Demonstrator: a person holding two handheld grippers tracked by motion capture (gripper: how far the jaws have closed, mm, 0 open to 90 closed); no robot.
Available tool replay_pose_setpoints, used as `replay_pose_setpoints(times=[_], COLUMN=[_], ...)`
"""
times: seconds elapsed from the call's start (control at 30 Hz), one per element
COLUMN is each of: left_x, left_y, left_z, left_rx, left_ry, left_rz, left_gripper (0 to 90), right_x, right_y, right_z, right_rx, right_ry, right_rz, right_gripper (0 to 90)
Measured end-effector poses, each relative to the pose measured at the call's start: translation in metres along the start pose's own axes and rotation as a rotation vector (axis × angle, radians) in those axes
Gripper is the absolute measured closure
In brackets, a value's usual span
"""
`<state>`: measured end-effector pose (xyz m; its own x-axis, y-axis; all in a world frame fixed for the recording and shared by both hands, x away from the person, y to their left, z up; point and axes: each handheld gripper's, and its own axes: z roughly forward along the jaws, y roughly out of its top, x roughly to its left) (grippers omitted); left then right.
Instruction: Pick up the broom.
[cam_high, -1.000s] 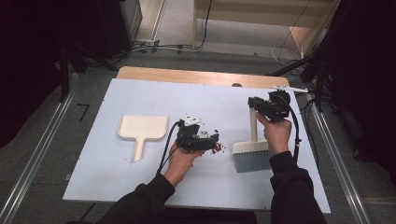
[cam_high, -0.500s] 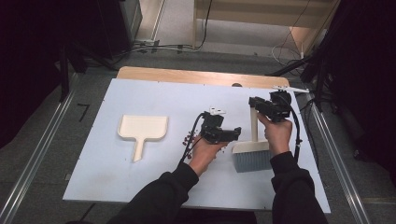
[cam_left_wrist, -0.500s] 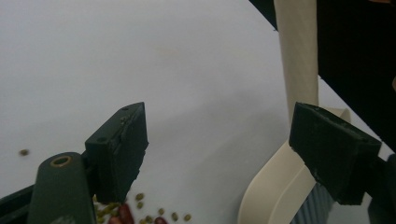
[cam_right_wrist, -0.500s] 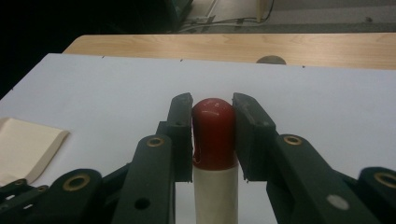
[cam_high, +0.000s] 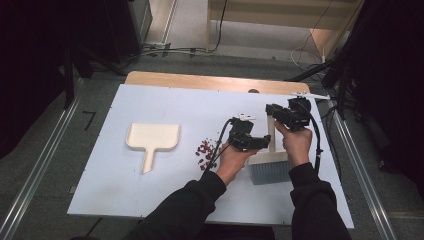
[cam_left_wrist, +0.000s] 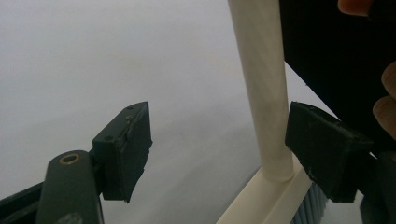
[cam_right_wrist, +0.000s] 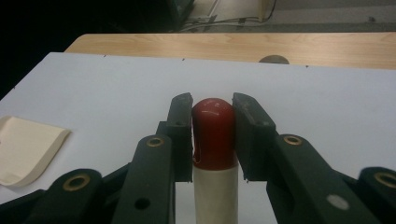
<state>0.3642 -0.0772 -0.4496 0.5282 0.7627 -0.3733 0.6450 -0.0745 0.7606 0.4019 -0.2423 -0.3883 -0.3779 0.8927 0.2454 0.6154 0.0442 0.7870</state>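
With the right gripper (cam_high: 272, 111) clamped on the brush (cam_high: 270, 134) handle's red tip, the left gripper (cam_high: 264, 142), its jaws just closing around the shaft but not yet pressing, should seat low near the brush head before squeezing.

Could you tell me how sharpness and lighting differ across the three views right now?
High view: evenly lit white table, dark surroundings, slightly soft. Left gripper view: the brush handle and left gripper are soft and close, the table a featureless grey haze. Right gripper view: sharpest, with a faint sheen on the handle's red cap in the right gripper.

Cream brush (cam_high: 270, 152), red-capped handle upright, grey bristles on the table.
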Motion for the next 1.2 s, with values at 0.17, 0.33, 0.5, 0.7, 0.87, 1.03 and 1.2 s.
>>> replay_pose_setpoints(times=[0.17, 0.33, 0.5, 0.7, 0.87, 1.03, 1.2], left_x=[-0.002, -0.004, -0.005, -0.007, -0.009, -0.01, -0.009], left_y=[0.002, 0.006, 0.009, 0.009, 0.007, 0.007, 0.008], left_z=[0.008, 0.015, 0.021, 0.027, 0.031, 0.031, 0.031], left_rx=[-0.002, -0.006, -0.005, 0.02, 0.037, 0.037, 0.041], left_ry=[-0.03, -0.056, -0.088, -0.13, -0.14, -0.153, -0.161], left_rz=[-0.01, -0.015, -0.034, -0.058, -0.051, -0.052, -0.065], left_gripper=[29.1, 38.6, 47.8, 58.0, 62.0, 67.0, 68.2], right_x=[0.001, 0.001, 0.0, -0.001, -0.001, -0.002, -0.002], right_y=[0.0, 0.0, 0.0, 0.0, 0.0, 0.0, -0.001], right_z=[0.0, 0.0, 0.0, -0.001, -0.002, -0.002, -0.003], right_rx=[-0.001, 0.0, -0.002, -0.005, -0.006, -0.008, -0.011], right_ry=[0.003, 0.006, 0.006, 0.009, 0.009, 0.01, 0.011], right_rz=[0.001, 0.002, 0.003, 0.006, 0.007, 0.012, 0.011], right_gripper=[67.3, 67.3, 67.3, 67.3, 67.3, 67.3, 67.2])
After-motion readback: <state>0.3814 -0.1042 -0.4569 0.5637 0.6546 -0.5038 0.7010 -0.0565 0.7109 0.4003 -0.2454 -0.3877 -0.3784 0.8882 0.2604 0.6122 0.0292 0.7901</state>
